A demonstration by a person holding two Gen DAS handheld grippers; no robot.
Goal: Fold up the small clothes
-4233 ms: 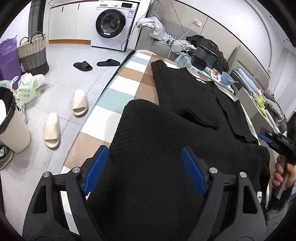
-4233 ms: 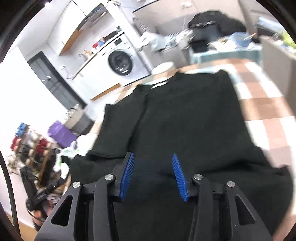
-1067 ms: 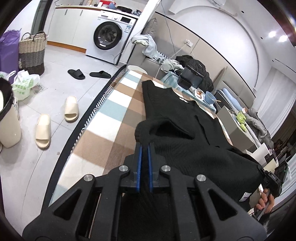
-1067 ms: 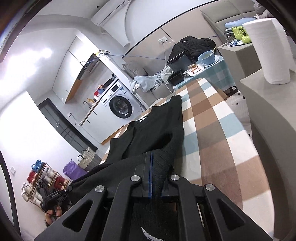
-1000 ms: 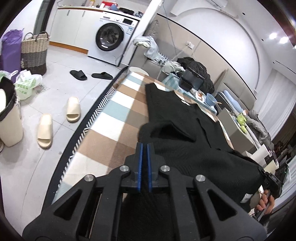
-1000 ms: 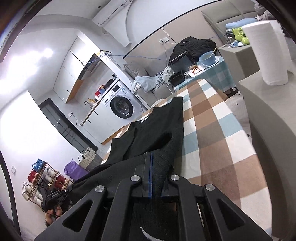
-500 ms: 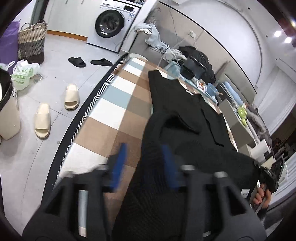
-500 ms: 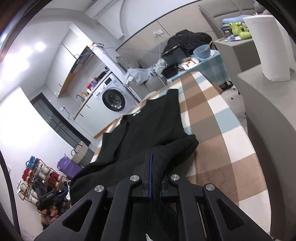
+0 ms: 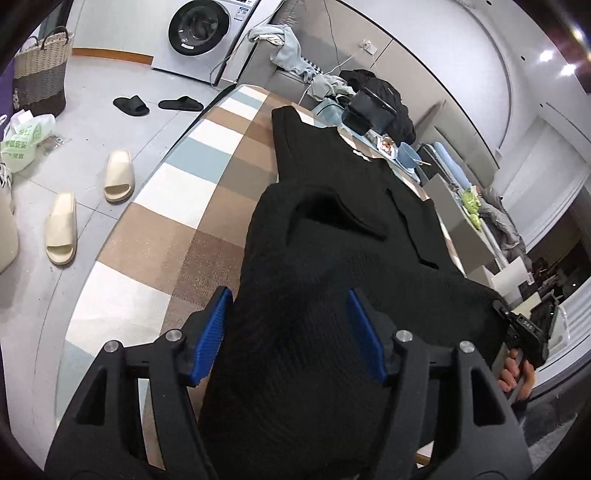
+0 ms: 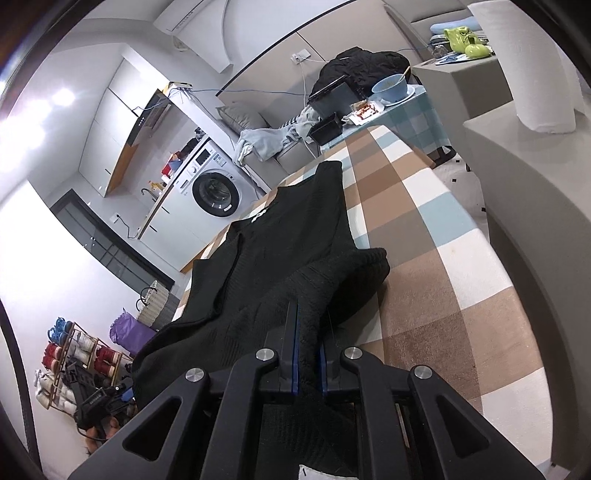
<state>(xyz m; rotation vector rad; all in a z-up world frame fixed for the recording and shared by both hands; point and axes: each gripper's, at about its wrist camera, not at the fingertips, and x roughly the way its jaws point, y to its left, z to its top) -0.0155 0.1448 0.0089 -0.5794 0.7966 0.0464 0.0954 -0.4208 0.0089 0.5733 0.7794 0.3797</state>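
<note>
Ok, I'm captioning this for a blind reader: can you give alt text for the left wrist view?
The left hand-held gripper stands open, its blue pads either side of a black knit sweater partly folded on a checked tablecloth. Beyond lie cream slippers on the floor and a washing machine.

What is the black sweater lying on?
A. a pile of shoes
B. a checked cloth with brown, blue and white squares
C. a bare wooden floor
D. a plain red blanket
B: the black sweater is spread over a checked cloth of brown, pale blue and white squares that covers the table.
</note>
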